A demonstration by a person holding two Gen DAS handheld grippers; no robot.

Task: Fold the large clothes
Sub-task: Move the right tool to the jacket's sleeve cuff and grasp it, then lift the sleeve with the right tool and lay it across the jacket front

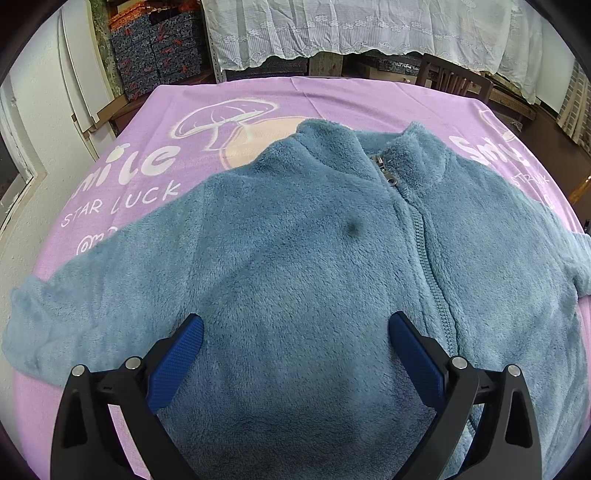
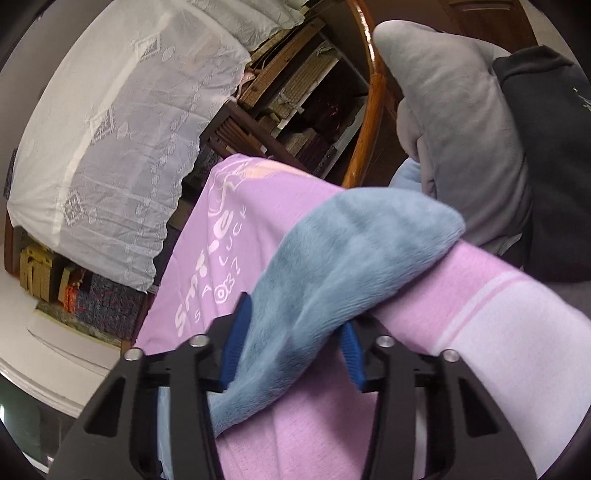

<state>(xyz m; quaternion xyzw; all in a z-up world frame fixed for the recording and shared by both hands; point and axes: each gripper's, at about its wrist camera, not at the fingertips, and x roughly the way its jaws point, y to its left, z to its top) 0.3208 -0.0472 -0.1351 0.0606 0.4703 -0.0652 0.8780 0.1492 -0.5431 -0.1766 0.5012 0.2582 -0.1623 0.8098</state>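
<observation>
A blue fleece zip jacket lies face up on a purple printed sheet, collar at the far side, its zipper closed. My left gripper is open and hovers over the jacket's lower front, touching nothing. In the right wrist view my right gripper is closed on a blue fleece sleeve, which lies between the blue pads over the purple sheet.
A chair and lace-draped shelving stand beyond the table's far edge. Patterned boxes sit at the back left. In the right wrist view a grey garment and a dark one are piled to the right.
</observation>
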